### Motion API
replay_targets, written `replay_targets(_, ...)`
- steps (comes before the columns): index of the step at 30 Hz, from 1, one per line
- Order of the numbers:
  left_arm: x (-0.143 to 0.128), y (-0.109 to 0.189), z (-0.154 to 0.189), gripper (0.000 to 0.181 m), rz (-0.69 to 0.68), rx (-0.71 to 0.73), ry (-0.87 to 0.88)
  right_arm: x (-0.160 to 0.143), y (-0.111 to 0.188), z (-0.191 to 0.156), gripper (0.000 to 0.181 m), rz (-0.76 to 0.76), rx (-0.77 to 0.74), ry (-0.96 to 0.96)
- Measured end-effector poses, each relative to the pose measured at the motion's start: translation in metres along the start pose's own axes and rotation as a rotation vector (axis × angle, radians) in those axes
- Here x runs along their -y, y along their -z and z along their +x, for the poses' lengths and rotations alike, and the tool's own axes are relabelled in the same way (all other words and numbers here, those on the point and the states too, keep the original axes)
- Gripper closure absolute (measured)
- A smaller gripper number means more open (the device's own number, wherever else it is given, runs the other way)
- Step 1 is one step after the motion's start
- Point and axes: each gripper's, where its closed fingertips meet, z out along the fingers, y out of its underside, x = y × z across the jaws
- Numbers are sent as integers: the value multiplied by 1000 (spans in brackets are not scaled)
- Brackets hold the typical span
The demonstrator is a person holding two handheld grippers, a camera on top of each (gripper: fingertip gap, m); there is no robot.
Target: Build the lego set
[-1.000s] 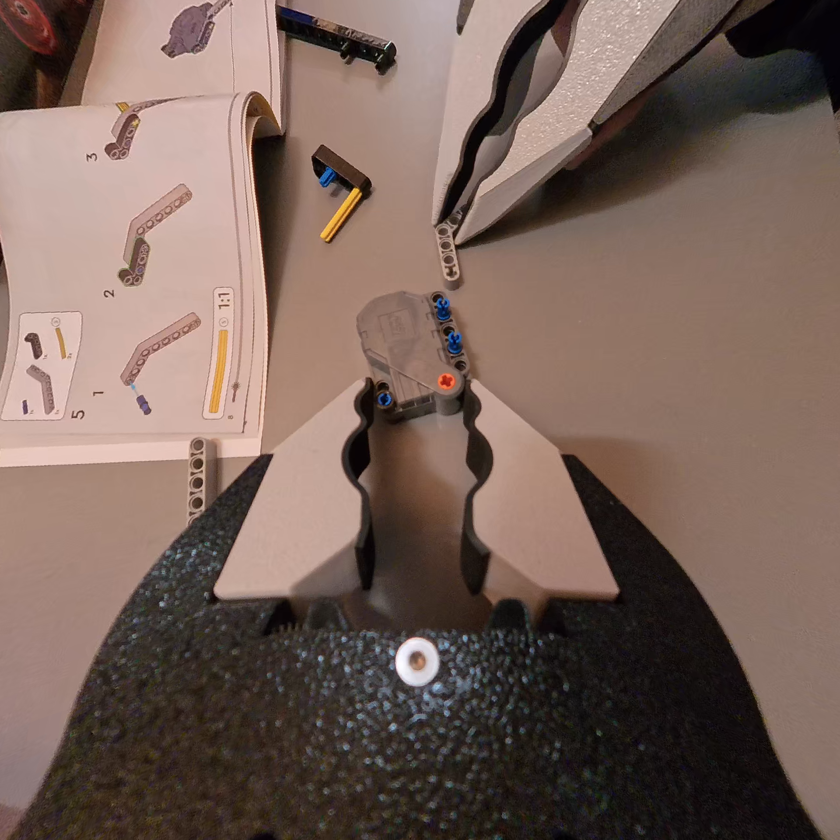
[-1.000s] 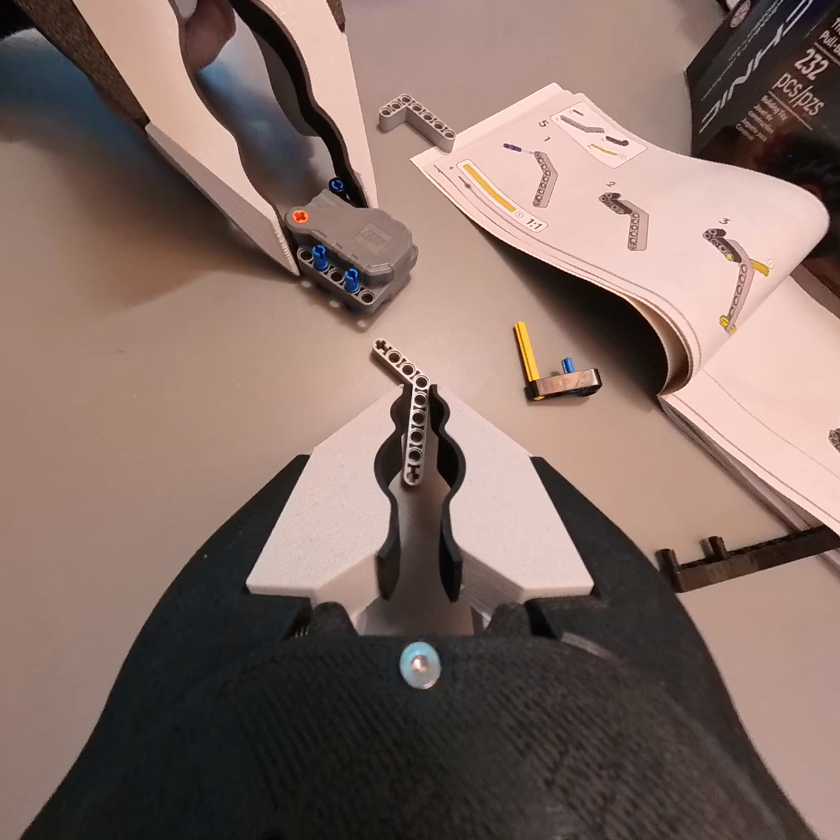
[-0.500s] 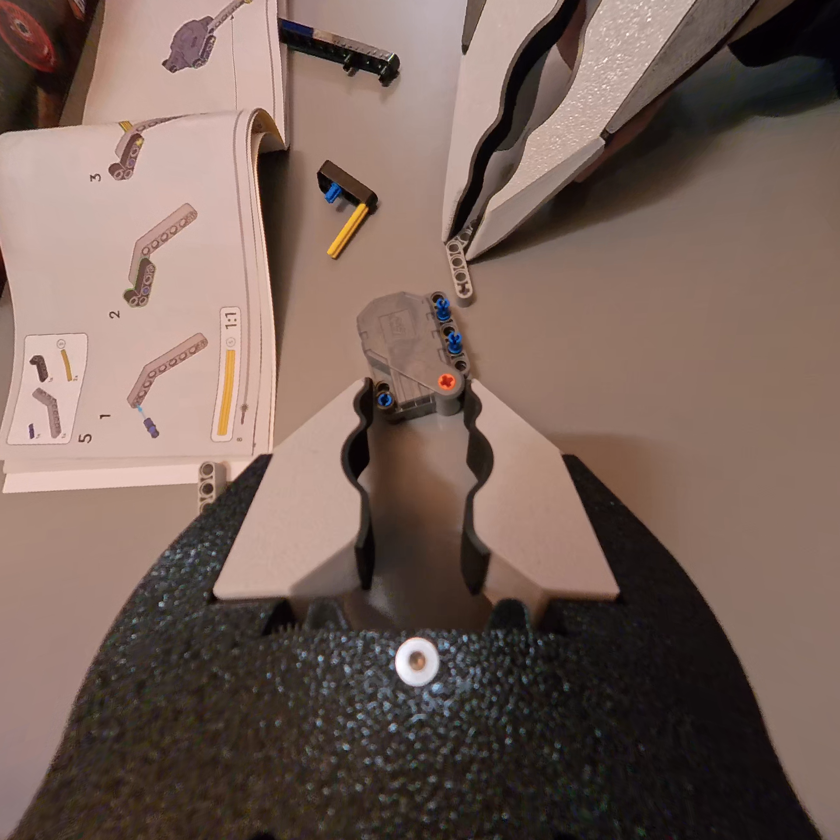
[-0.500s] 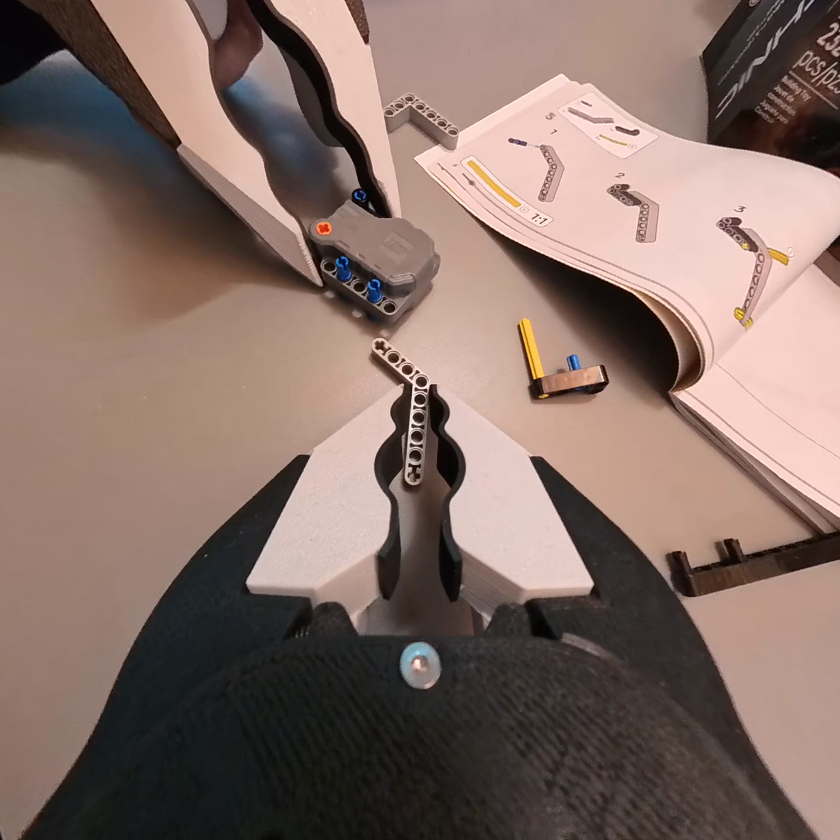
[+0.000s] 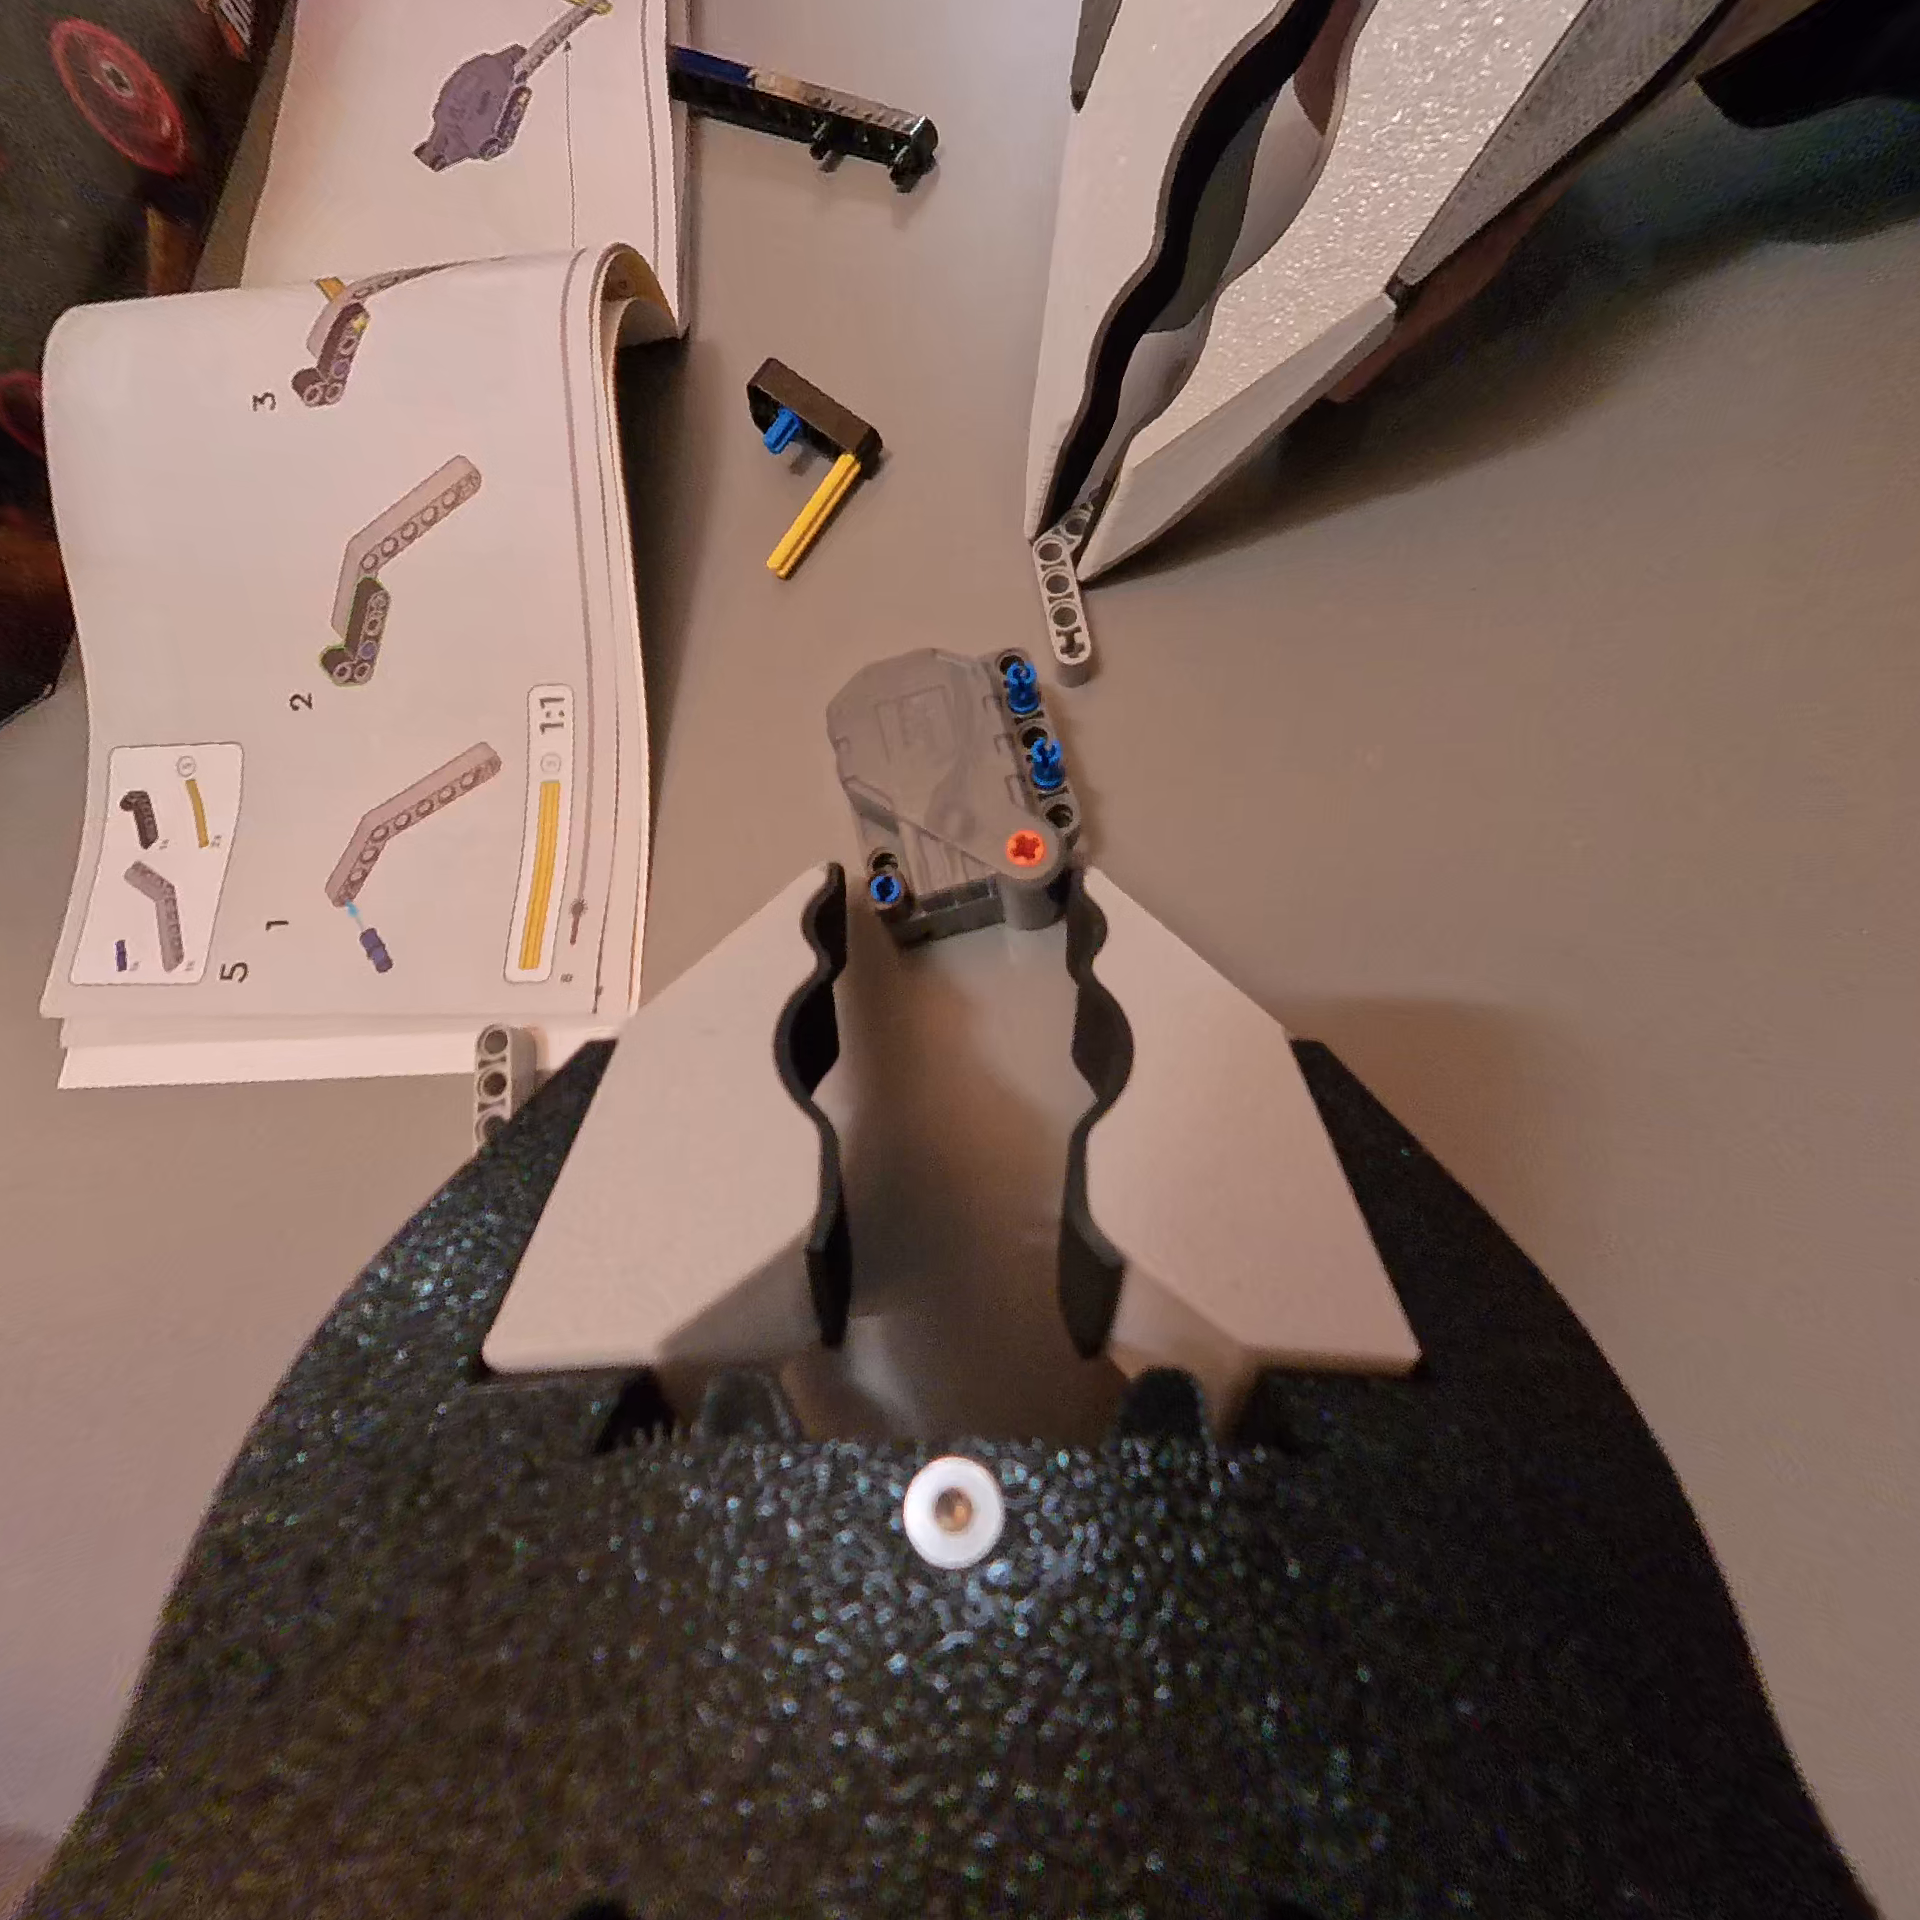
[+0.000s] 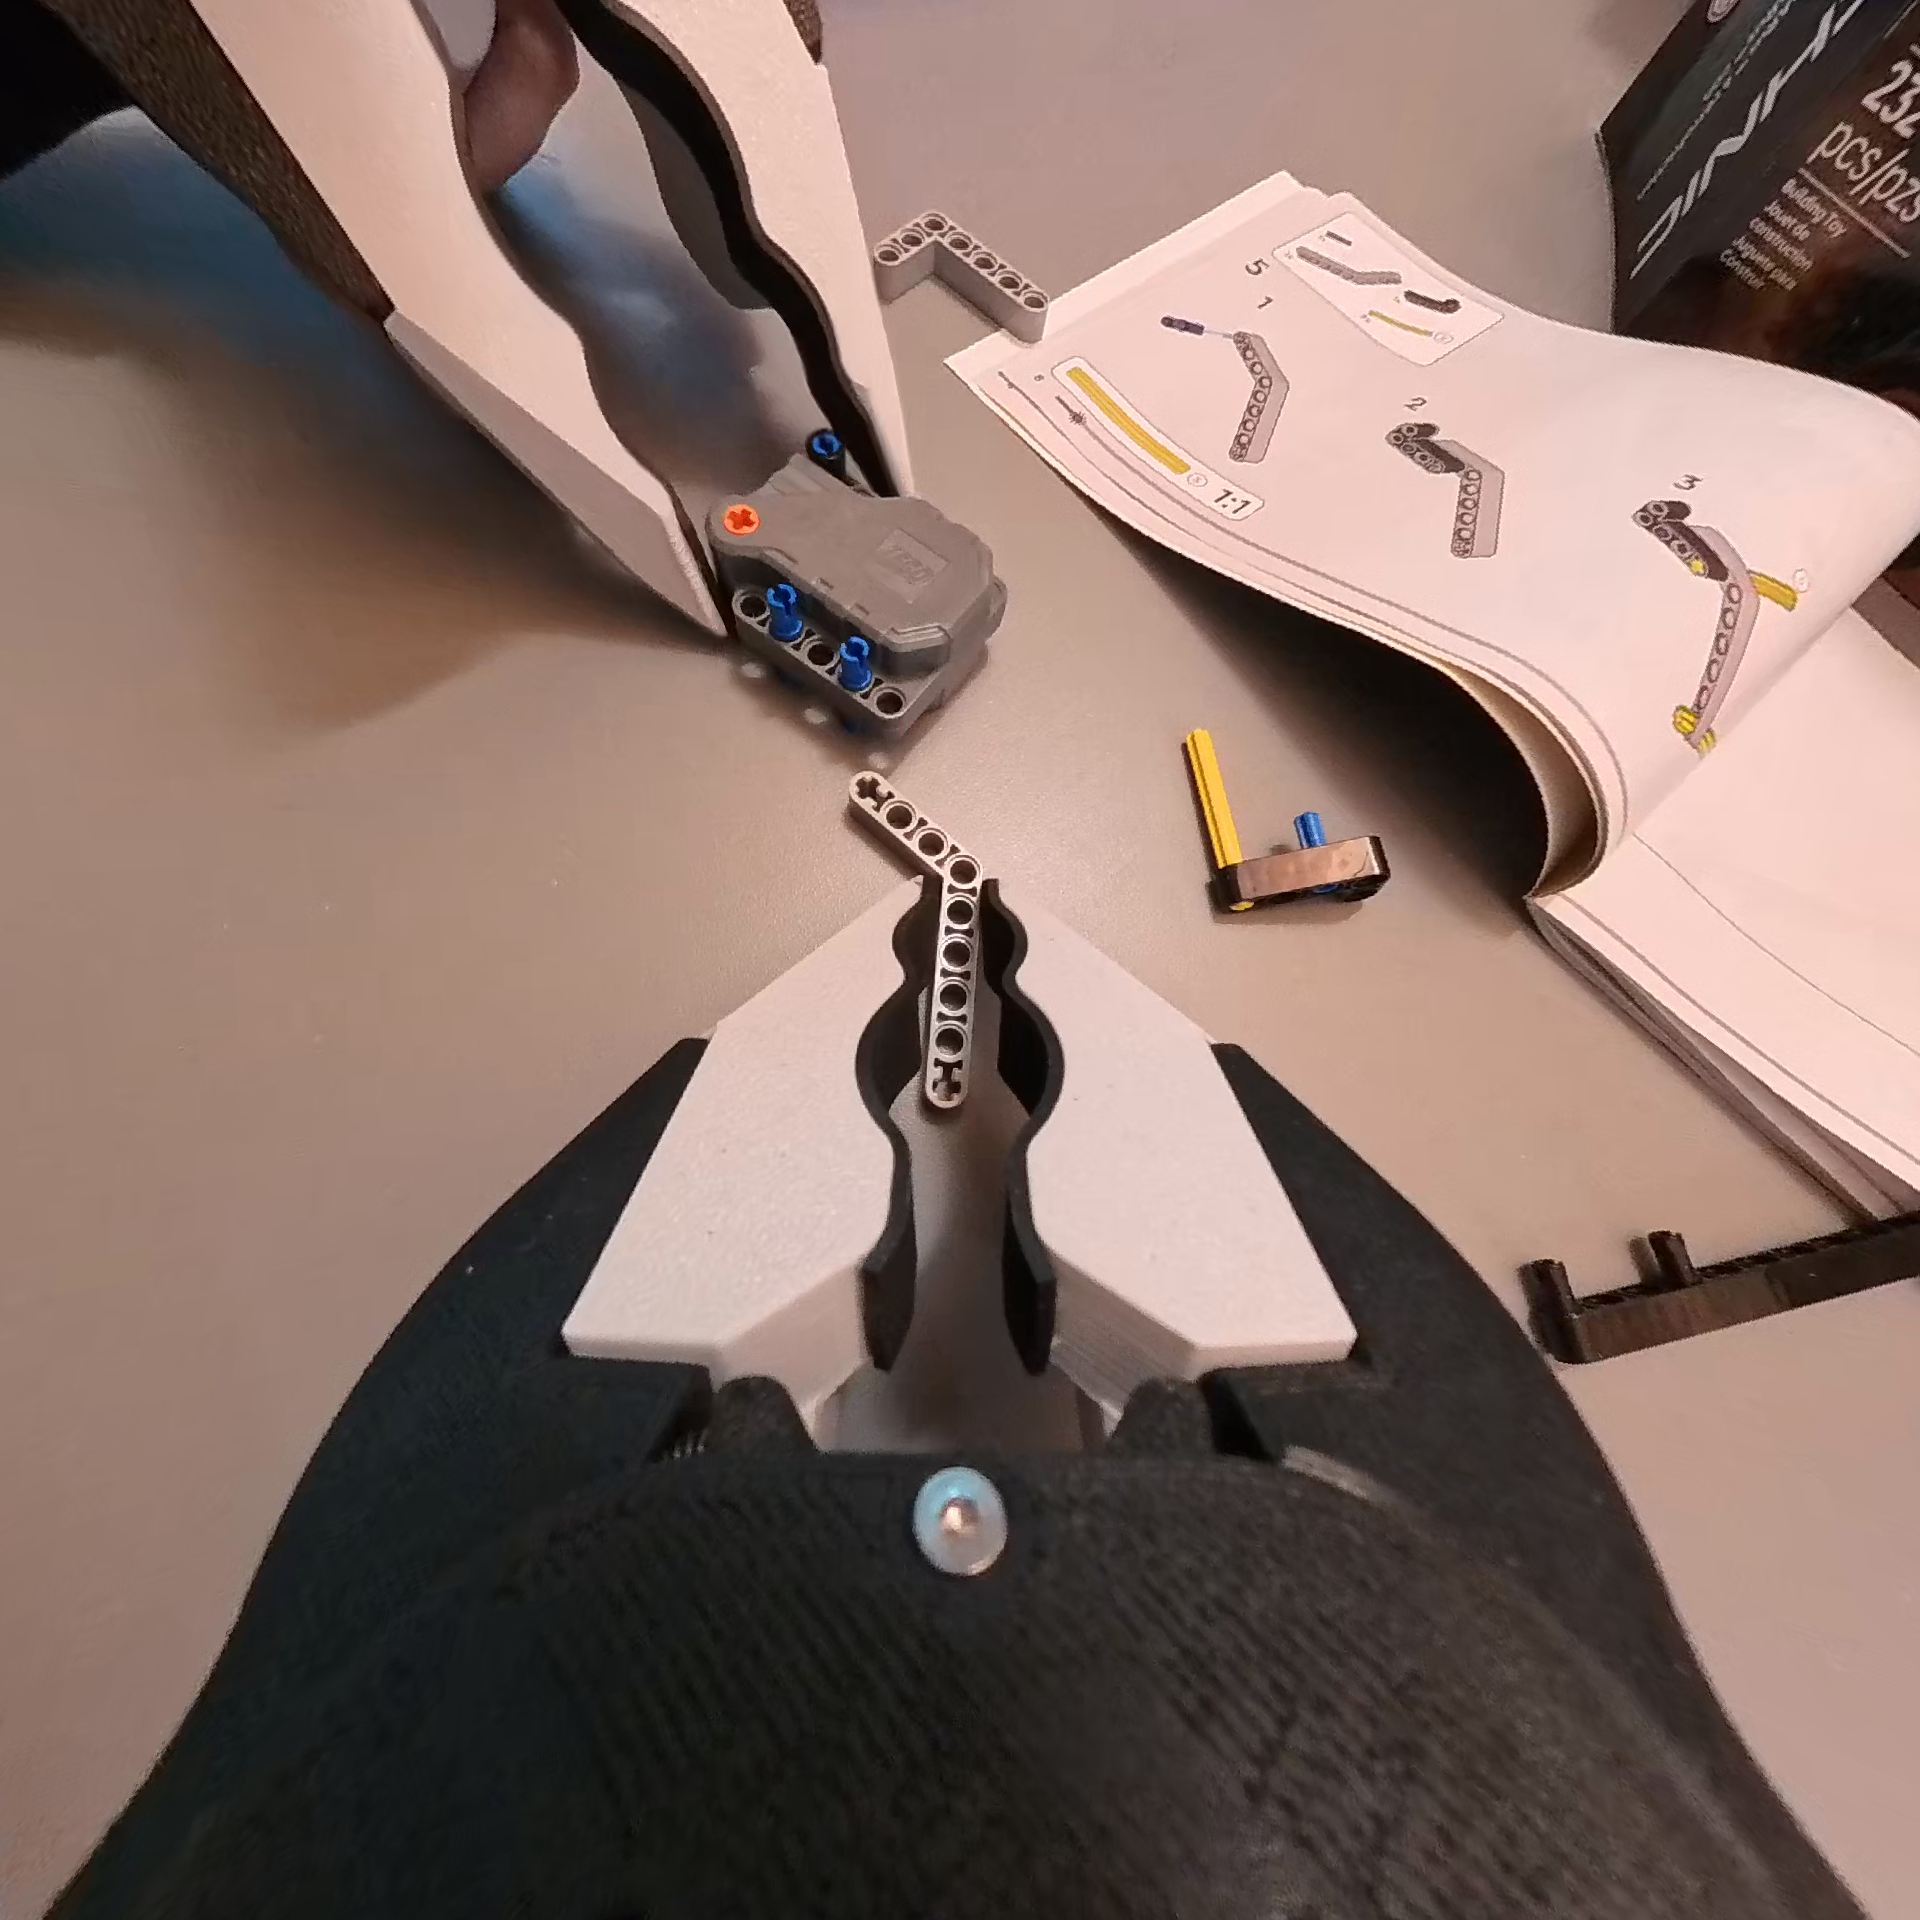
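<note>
A dark grey motor block [image 5: 935, 758] with blue pins and an orange axle hole lies on the grey table. My left gripper [image 5: 956, 894] is shut on its near end, one fingertip on each side. The right wrist view shows the same hold on the motor block [image 6: 873, 582] by the left gripper [image 6: 805, 540]. My right gripper [image 6: 956, 904] is shut on a light grey bent beam [image 6: 951, 987]. The beam's angled end sticks out a short way from the block's pin side. In the left wrist view the beam's tip [image 5: 1065, 613] hangs just beyond the block, under the right gripper [image 5: 1070, 520].
An open instruction booklet [image 5: 343, 623] lies left of the block and also shows in the right wrist view [image 6: 1455, 499]. A black piece with a yellow axle and blue pin [image 6: 1288, 862], a long black beam [image 6: 1714, 1288], a grey L beam [image 6: 956, 270] and a dark box [image 6: 1766, 156] lie around. Tip to tip, the grippers are about 8 cm apart.
The right gripper with the bent beam and the left gripper with the motor block have come closer together. The beam's tip now sits near the block's pin side. Both grips are unchanged.
</note>
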Motion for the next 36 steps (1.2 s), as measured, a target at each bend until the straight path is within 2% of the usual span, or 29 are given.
replay_targets(13,-1,2,-1,146,0,8,3,0,0,0,176,0,2,-2)
replay_targets(17,0,13,-2,145,53,-10,26,0,0,0,176,0,1,-2)
replay_targets(20,-3,35,-21,146,130,47,96,0,0,0,176,0,2,-3)
replay_targets(23,-4,58,-51,149,217,182,192,0,0,0,176,0,3,-4)
replay_targets(27,-1,66,-62,151,278,236,236,0,0,0,176,0,3,-4)
replay_targets(36,-9,45,-48,151,151,194,149,0,0,0,176,0,-1,1)
